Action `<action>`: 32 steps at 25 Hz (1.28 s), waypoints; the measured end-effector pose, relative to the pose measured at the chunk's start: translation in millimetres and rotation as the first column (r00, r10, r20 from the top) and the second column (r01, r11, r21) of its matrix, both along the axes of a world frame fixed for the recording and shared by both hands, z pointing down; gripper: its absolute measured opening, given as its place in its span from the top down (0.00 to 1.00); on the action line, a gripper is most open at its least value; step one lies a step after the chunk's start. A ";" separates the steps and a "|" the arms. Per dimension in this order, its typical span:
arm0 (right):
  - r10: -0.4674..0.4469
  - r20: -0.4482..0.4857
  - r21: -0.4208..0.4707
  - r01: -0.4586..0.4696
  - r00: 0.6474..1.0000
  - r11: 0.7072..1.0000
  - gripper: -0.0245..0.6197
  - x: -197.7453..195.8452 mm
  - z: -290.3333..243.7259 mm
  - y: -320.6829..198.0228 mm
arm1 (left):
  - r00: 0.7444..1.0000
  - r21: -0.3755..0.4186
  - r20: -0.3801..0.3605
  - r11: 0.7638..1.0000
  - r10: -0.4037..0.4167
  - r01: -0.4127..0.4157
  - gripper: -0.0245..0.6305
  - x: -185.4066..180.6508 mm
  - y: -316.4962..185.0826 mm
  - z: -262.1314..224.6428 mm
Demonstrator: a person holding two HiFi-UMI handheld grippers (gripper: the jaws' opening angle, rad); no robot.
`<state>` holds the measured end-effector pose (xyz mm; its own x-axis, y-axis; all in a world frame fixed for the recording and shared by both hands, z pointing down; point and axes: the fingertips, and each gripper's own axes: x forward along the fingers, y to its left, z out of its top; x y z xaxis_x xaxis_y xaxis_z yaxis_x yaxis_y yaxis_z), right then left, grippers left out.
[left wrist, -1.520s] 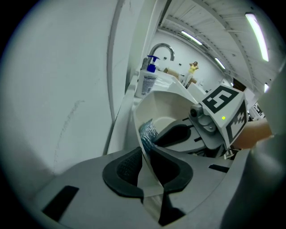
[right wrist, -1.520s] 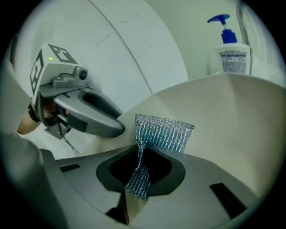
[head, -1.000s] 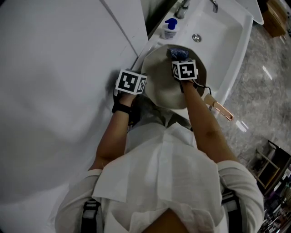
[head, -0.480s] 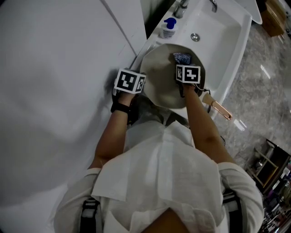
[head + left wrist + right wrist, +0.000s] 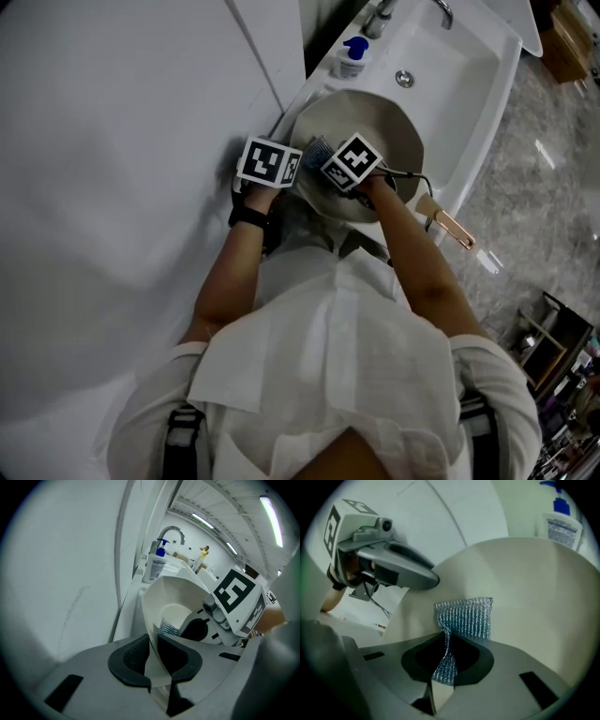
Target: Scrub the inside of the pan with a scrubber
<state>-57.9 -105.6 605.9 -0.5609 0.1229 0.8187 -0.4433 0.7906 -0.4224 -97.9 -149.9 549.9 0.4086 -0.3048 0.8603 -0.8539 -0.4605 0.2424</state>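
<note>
Premises: a wash station in what appears to be a large indoor facility; whether it is a home cannot be told. A white rectangular sink (image 5: 469, 94) with a round drain (image 5: 404, 79) and a chrome faucet (image 5: 380, 17) stands beside plain white panels (image 5: 122, 141). A pump bottle with a blue head (image 5: 352, 56) sits on the sink's rim, near the faucet. The floor (image 5: 548, 178) is grey marbled tile. The left gripper view shows a long ceiling fitted with strip lights (image 5: 272, 515). An open dark-framed rack (image 5: 558, 328) stands on the floor, well apart from the sink.
</note>
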 end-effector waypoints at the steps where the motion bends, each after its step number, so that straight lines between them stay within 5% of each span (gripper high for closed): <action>1: -0.032 -0.007 -0.026 0.032 0.999 0.999 0.89 1.6 -0.4 8.2 | 1.000 0.001 0.000 1.000 -0.001 0.001 0.86 -0.6 0.3 -0.9; 3: -0.032 -0.014 -0.026 0.032 0.999 0.999 0.89 7.5 -0.3 8.2 | 1.000 0.001 0.001 1.000 -0.001 0.001 0.86 -1.0 0.8 -2.0; 6: 0.111 -0.041 0.058 -0.108 0.993 0.992 0.89 25.3 1.3 -25.7 | 1.000 0.002 -0.001 1.000 0.000 0.000 0.86 -0.1 -0.1 -2.1; 10: 0.297 -0.199 0.163 -0.267 0.934 0.950 0.90 83.9 5.7 -70.0 | 1.000 0.004 -0.004 1.000 -0.005 0.005 0.86 0.4 -0.5 -0.4; 13: 0.340 -0.354 0.152 -0.305 0.871 0.940 0.89 131.0 12.8 -74.3 | 1.000 0.006 -0.005 1.000 -0.007 0.007 0.86 0.4 -1.9 2.3; 16: 0.351 -0.372 0.106 -0.336 0.860 0.936 0.89 138.0 14.7 -69.6 | 1.000 0.006 0.000 1.000 -0.008 0.008 0.86 0.6 -3.3 3.7; 22: 0.225 -0.267 -0.002 -0.234 0.937 0.972 0.89 81.1 9.7 -28.9 | 1.000 0.006 0.013 1.000 -0.009 0.009 0.86 0.2 -2.4 2.6; 26: 0.046 -0.187 -0.142 -0.073 0.981 0.987 0.89 38.1 10.5 23.9 | 1.000 0.006 0.014 1.000 -0.012 0.012 0.86 0.6 -3.2 3.0; 29: -0.073 -0.213 -0.209 0.028 0.974 0.977 0.89 39.3 13.9 45.7 | 1.000 0.005 0.008 1.000 -0.014 0.014 0.86 0.7 -3.2 3.4; 32: -0.171 -0.327 -0.299 0.070 0.929 0.952 0.89 75.8 16.1 52.3 | 1.000 0.004 0.005 1.000 -0.017 0.017 0.86 0.3 -1.7 2.2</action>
<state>17.9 -53.3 622.0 -0.2162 0.4218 0.8806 -0.5097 0.7205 -0.4702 -97.6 -151.6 552.1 0.3991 -0.3156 0.8609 -0.8630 -0.4466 0.2364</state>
